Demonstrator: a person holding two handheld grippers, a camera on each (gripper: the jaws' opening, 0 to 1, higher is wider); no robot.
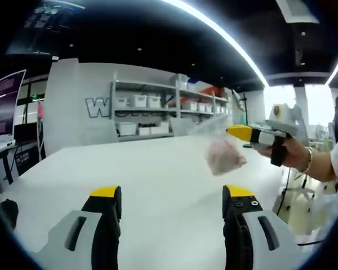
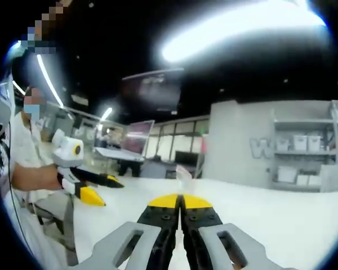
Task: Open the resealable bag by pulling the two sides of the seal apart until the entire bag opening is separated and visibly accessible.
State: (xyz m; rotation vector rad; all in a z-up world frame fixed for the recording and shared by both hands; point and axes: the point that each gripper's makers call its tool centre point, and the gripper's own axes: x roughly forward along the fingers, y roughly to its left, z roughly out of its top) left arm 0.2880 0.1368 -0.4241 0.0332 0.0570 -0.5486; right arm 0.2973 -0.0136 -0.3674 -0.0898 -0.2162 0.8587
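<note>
The left gripper (image 1: pixel 172 197) is hovering above the white table (image 1: pixel 158 169) with its jaws standing wide apart and nothing between them. Out at about two o'clock in the left gripper view, the right gripper (image 1: pixel 239 133) is holding the resealable bag (image 1: pixel 222 152) up off the table by its top edge; in the right gripper view its own yellow-tipped jaws (image 2: pixel 181 201) are pressed together, though the film between them is too thin to make out there. The clear bag is hanging with its long axis roughly vertical, the seal end pointing up toward the pinching jaws at twelve o'clock and the pinkish contents sagging toward six. By my reading, the step in hand is the first grip: one side of the seal is taken, the other is not yet. The next move is probably calling for the left gripper to travel across to the free lip, closing on that single layer just beside the other jaws, before pulling apart.
</note>
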